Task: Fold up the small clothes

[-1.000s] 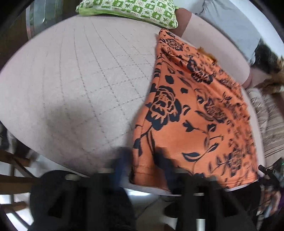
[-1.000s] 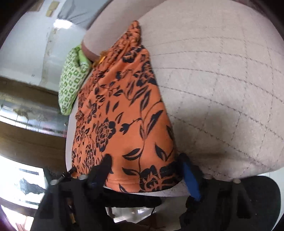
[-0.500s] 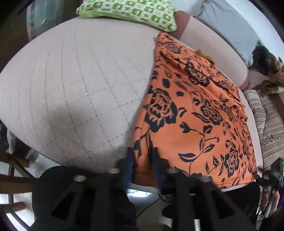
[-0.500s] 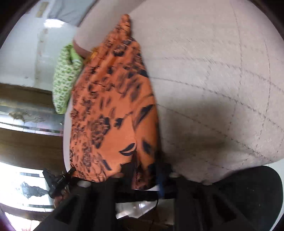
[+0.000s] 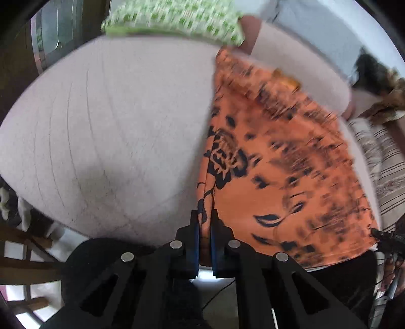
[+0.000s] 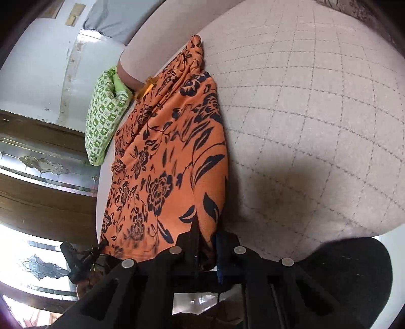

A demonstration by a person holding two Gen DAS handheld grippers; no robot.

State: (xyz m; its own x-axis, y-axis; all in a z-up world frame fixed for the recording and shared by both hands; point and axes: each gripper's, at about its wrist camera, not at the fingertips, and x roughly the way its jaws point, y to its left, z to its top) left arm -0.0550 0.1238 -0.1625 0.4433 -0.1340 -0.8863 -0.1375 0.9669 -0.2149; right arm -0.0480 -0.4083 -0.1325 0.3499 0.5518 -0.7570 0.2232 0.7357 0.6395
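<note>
An orange garment [image 5: 273,162] printed with dark blue flowers and leaves is spread flat on a pale quilted surface [image 5: 106,121], with its near hem at the surface's front edge. In the left wrist view the garment is blurred; its near left corner is pinched between the narrow fingers of the left gripper [image 5: 205,222], whose jaws have just been closing onto the cloth. In the right wrist view the opposite near corner of the garment [image 6: 167,162] is clamped by the right gripper [image 6: 206,235], whose jaws have likewise just been closing, with a fold of fabric bunched between them. A green-and-white patterned cushion [image 6: 106,111] lies at the far end of the surface [image 6: 316,114], just beside the garment's top edge; the cushion [image 5: 174,20] is also seen at the top of the left view. A small orange tag [image 6: 148,88] shows at the garment's far end, but no writing on it can be read. No brand or lettering is legible anywhere.
</note>
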